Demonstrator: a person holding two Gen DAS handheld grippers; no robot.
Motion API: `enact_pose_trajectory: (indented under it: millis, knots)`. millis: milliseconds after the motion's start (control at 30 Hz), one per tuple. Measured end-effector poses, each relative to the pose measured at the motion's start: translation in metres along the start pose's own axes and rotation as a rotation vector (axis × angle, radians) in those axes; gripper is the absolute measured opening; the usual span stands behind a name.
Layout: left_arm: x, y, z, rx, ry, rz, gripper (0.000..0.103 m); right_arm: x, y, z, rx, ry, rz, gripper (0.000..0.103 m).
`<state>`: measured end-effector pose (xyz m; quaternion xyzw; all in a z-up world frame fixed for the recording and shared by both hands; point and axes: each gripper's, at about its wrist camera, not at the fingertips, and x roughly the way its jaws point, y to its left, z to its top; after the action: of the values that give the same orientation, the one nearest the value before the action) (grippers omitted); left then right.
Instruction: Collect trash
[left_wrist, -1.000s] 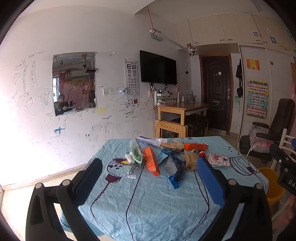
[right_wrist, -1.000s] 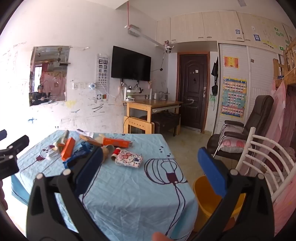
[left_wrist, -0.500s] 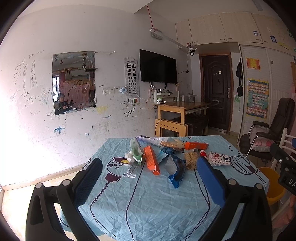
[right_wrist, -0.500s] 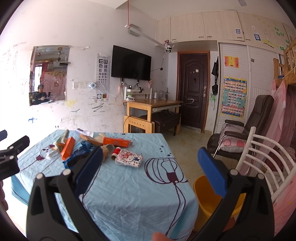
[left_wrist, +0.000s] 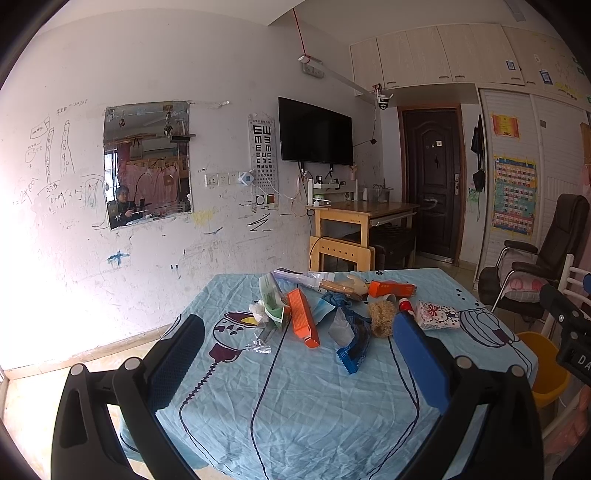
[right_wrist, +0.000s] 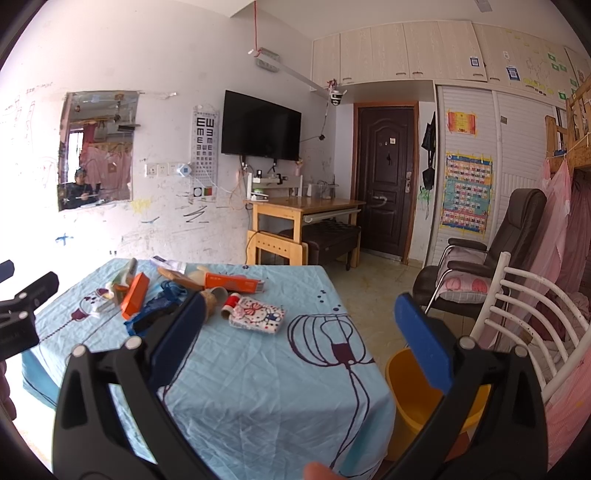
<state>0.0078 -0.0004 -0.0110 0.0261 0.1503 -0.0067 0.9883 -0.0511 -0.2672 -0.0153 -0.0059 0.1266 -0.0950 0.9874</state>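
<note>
A pile of trash lies on the far half of the blue tablecloth (left_wrist: 314, 398): an orange box (left_wrist: 303, 322), a blue wrapper (left_wrist: 352, 345), a brown fibre ball (left_wrist: 382, 313), a patterned tissue pack (left_wrist: 437, 314), a second orange box (left_wrist: 391, 288) and a green-white packet (left_wrist: 271, 299). My left gripper (left_wrist: 295, 363) is open and empty, above the near part of the table. My right gripper (right_wrist: 301, 341) is open and empty, over the table's right side; the tissue pack (right_wrist: 257, 314) lies ahead of it. A yellow bucket (right_wrist: 413, 387) stands on the floor right of the table.
A white slatted chair (right_wrist: 517, 332) and a dark armchair (right_wrist: 491, 251) stand to the right. A wooden desk (left_wrist: 364, 225) is against the back wall beside a dark door (left_wrist: 432, 181). The scribbled white wall (left_wrist: 74, 240) runs along the left.
</note>
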Motion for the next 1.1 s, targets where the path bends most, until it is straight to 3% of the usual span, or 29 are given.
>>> enact_pose_trajectory:
  millis: [1100]
  knots:
    - [0.0074, -0.0002, -0.0069, -0.002, 0.016, -0.005, 0.097, 0.0019, -0.0009, -0.0016, -0.002, 0.01, -0.002, 0.099]
